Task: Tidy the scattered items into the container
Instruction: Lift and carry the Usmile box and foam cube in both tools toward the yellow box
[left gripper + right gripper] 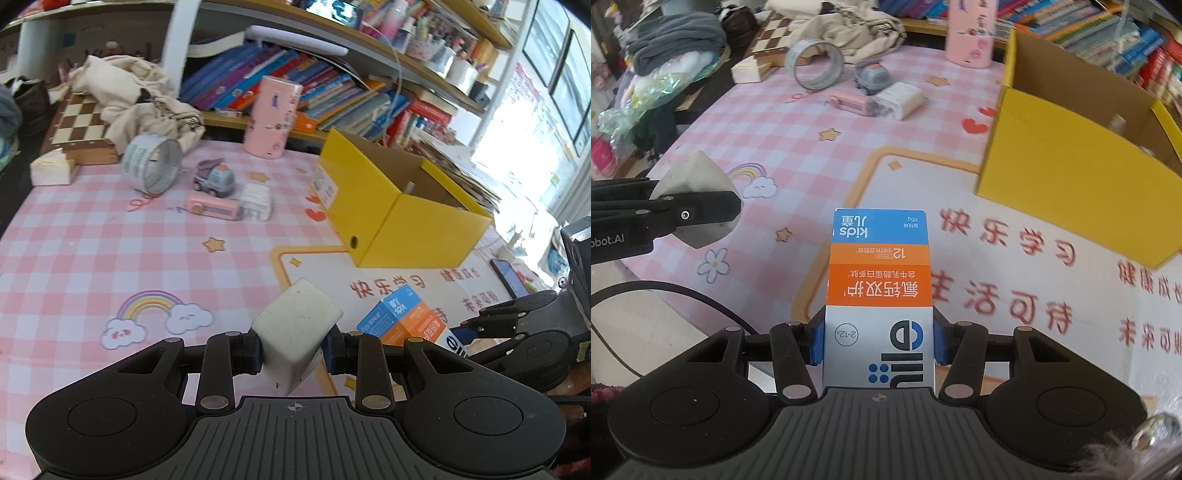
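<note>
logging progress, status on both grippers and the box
Left gripper shut on white block. Right gripper shut on carton. Yellow box open ahead, path clear. Tape, toy truck still on table.

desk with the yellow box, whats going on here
A person is tidying a pink checked desk mat with two handheld grippers. The left gripper is shut on a white eraser block, and the right gripper is shut on a kids toothpaste box. Both are held above the mat, short of the open yellow box. A tape roll, toy truck, pink gadget and white packet still lie on the mat.
</note>
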Demonstrator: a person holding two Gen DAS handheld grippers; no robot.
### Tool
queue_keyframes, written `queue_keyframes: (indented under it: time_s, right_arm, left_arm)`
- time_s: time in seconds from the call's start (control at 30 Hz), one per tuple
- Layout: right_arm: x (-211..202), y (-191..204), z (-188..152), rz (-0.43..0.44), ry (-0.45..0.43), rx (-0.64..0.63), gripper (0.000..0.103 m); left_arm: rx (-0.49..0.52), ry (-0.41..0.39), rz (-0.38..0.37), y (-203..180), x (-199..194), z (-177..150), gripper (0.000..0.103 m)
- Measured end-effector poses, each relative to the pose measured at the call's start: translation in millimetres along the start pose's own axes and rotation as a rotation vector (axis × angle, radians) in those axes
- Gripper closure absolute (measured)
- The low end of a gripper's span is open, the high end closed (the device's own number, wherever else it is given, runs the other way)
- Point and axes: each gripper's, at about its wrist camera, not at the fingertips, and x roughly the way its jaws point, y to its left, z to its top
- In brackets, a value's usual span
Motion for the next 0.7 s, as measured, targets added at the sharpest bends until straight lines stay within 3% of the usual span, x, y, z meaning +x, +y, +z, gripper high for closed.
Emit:
queue_keyframes:
  time_s: [0.7]
  right_arm:
    - [-24.3,-56.8,-31.1,-0.086,-0.01,0.145,0.054]
  left_arm:
    - [0.102,0.053,-0.109,-55.8,36.4,10.8,0.075]
